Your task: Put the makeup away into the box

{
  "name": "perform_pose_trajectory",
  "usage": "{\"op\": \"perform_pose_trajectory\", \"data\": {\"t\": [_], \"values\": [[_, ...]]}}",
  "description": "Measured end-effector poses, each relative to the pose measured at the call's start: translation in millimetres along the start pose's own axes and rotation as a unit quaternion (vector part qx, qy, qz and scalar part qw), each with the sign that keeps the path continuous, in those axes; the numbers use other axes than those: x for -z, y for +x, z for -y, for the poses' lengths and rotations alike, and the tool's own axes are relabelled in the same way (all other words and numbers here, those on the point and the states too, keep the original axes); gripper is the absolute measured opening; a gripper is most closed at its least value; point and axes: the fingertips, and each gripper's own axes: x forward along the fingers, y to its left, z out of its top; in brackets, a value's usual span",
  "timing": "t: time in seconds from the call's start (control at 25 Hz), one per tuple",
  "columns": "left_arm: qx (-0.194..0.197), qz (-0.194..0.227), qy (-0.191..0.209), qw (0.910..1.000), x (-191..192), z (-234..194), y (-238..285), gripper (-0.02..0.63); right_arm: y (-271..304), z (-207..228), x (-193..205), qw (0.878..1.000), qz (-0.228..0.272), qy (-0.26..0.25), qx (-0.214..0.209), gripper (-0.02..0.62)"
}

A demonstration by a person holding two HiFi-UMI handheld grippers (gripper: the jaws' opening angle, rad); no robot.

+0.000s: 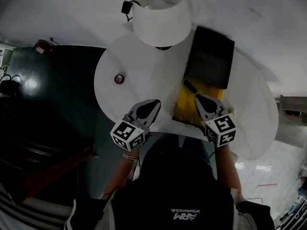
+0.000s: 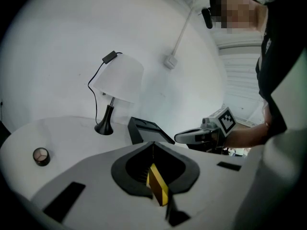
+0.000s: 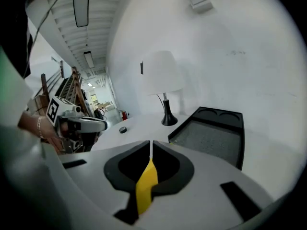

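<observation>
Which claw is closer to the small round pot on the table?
Left. The left claw is right of the small round pot, nearer the person; the right claw is farther right, by the black box.

Round table [image 1: 144, 63] bears lamp [image 1: 160, 13], open box [image 1: 209, 56], small round item [image 1: 119, 78].

This looks like a homely corner staged inside a workshop hall. Ahead of the left gripper [image 2: 153, 145] and right gripper [image 3: 150, 145], a table lamp [image 1: 160, 16] stands on a round white table [image 1: 144, 75] by a bare wall [image 3: 230, 56]. Left of the right gripper runs an aisle of racks [image 3: 67, 87] under ceiling strip lights [image 3: 88, 59].
</observation>
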Motion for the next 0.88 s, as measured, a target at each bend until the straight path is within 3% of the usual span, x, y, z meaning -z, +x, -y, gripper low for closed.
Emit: {"op": "perform_pose_trajectory", "data": {"t": [0.12, 0.24, 0.44, 0.72, 0.88], "values": [[0.005, 0.008, 0.009, 0.9999, -4, 4, -5, 0.017, -16, -14, -7, 1.000, 0.015, -0.011, -0.017, 0.029], [0.015, 0.017, 0.013, 0.9997, -7, 11, -10, 0.018, -35, -21, -12, 0.999, 0.036, -0.016, -0.008, 0.021], [0.095, 0.030, 0.047, 0.9940, -13, 49, -11, 0.017, -62, -24, -15, 0.998, 0.067, -0.014, 0.007, 0.020], [0.158, 0.059, 0.098, 0.9807, -29, 99, -13, 0.017, -108, -32, -45, 0.987, 0.150, -0.051, 0.008, 0.020], [0.153, 0.062, 0.102, 0.9810, -35, 119, -14, 0.017, -130, -41, -59, 0.980, 0.188, -0.064, -0.015, 0.020]]}}
